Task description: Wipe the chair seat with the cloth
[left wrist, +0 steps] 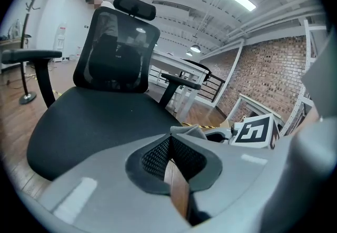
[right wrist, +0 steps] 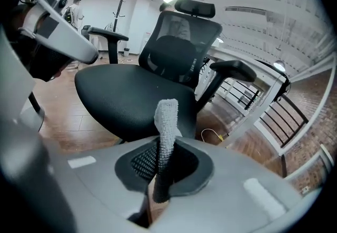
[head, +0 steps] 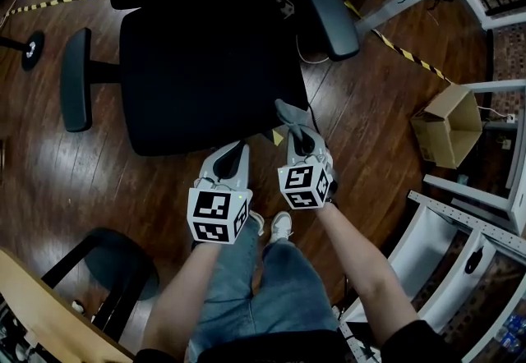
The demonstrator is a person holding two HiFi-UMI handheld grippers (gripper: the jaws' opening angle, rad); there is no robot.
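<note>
The black office chair's seat lies ahead of me in the head view, with an armrest on its left and another on its right. My right gripper hovers at the seat's near right corner, shut on a grey cloth that sticks up from its jaws. The right gripper view shows the cloth upright, pinched between the pads, in front of the seat. My left gripper is beside it, just off the seat's front edge, shut on nothing.
An open cardboard box stands on the wooden floor to the right, near white table frames. Yellow-black tape crosses the floor. A black stool and a wooden tabletop sit at lower left. A coat stand base is far left.
</note>
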